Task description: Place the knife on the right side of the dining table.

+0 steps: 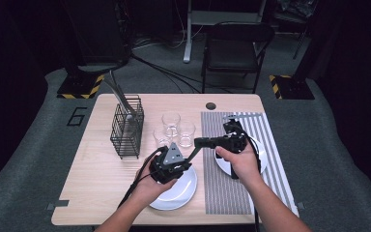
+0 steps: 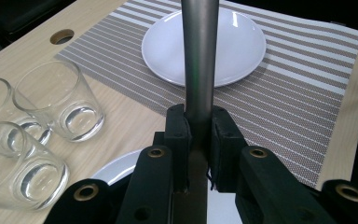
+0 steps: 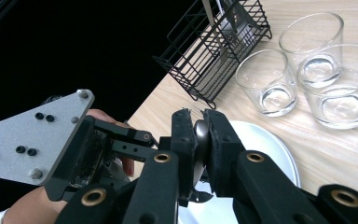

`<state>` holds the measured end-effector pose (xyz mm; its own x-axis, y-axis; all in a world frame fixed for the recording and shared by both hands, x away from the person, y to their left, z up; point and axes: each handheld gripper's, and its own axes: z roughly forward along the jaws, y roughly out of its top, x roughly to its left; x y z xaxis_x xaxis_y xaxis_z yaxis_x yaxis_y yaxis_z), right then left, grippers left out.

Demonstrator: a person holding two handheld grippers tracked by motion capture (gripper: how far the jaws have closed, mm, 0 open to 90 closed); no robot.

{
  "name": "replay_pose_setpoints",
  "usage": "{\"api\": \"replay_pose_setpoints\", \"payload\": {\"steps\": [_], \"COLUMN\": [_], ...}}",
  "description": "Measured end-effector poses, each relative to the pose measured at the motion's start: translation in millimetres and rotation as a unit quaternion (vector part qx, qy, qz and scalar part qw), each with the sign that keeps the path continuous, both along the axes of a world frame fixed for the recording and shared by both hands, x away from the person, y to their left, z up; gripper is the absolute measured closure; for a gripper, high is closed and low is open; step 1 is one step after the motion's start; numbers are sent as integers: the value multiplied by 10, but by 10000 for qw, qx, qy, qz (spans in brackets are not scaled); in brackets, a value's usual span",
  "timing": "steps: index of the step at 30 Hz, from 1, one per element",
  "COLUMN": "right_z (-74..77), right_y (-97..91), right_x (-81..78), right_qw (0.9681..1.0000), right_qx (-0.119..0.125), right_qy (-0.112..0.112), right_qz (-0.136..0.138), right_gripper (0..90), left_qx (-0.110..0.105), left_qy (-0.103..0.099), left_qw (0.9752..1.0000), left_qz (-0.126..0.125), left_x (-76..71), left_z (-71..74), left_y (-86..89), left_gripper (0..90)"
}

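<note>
A grey metal utensil (image 2: 199,56) spans between both grippers above the table (image 1: 96,169). My left gripper (image 2: 198,122) is shut on its flat handle, which runs up and away from the jaws. My right gripper (image 3: 200,135) is shut on the utensil's rounded end (image 3: 199,133). In the high view the left gripper (image 1: 189,155) hovers over a white plate (image 1: 178,193) at the front. The right gripper (image 1: 199,141) points left from above a second white plate (image 1: 262,159), which lies on a striped placemat (image 1: 222,188).
A black wire rack (image 1: 127,133) holding cutlery (image 1: 118,94) stands at the left. Three clear glasses (image 1: 171,121) sit between the rack and the placemat. There is a round hole (image 1: 210,106) near the far edge, and a chair (image 1: 234,48) stands beyond the table.
</note>
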<state>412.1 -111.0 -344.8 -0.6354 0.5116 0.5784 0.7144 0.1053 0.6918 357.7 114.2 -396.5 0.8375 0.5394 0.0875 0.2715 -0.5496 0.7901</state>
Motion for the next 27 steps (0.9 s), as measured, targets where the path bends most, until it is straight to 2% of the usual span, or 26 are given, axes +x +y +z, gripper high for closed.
{"api": "replay_pose_setpoints", "payload": {"steps": [5,20,24,27], "right_z": [4,-13,2,11], "right_y": [-48,-119,-147,-166], "right_x": [10,14,12,19], "right_qw": [10000,9998,9999,9997], "right_qx": [5,-49,-17,32], "right_qy": [74,156,139,156], "right_qz": [-5,92,-7,-159], "right_gripper": [793,831,834,837], "left_qx": [44,136,46,-12], "left_qy": [6,-33,-27,53], "left_qw": [10000,9999,9999,10000], "left_qz": [-17,-83,-94,-44], "left_x": [10,42,71,96], "left_z": [19,20,32,47], "left_y": [-15,-66,-85,-89], "left_gripper": [797,797,795,780]}}
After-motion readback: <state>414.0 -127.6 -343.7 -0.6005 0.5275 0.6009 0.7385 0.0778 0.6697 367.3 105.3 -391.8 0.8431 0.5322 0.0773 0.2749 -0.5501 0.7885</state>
